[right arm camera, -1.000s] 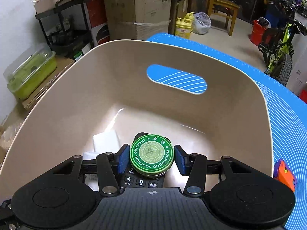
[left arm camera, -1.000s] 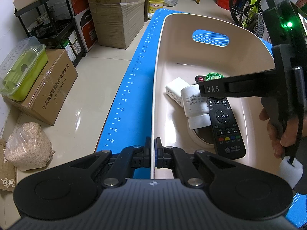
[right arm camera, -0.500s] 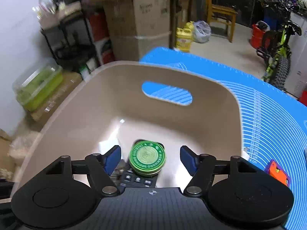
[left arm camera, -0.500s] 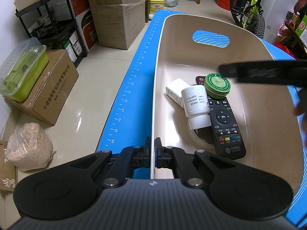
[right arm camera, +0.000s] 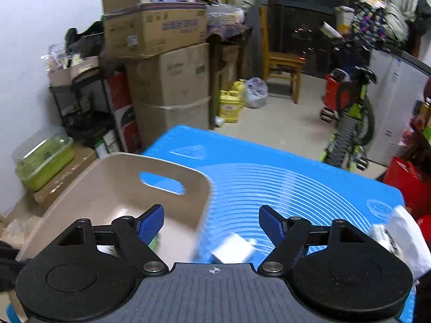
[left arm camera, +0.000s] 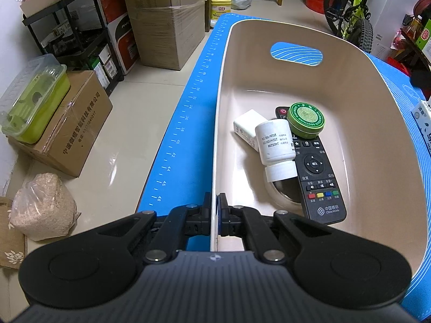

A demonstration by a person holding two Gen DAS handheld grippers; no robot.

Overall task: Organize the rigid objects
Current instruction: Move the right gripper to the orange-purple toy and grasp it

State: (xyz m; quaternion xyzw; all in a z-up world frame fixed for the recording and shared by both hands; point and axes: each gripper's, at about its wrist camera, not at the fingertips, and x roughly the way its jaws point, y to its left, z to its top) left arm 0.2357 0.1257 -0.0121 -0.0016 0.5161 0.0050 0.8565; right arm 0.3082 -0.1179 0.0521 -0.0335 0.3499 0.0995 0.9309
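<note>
1. Four items inside beige tub (left arm camera: 377,123): green tin (left arm camera: 305,119) atop remote (left arm camera: 320,177), beside white bottle (left arm camera: 274,145) and white box (left arm camera: 246,127).
2. Left claw (left arm camera: 214,215) clamped on tub's near rim.
3. Right claw (right arm camera: 211,222) just spread wider, empty, right of tub.

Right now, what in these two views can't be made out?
- Round metal object, left wrist view: mostly covered by the white bottle and the remote.
- White box on the blue mat, right wrist view: motion-blurred, its near edge behind the right tool.
</note>
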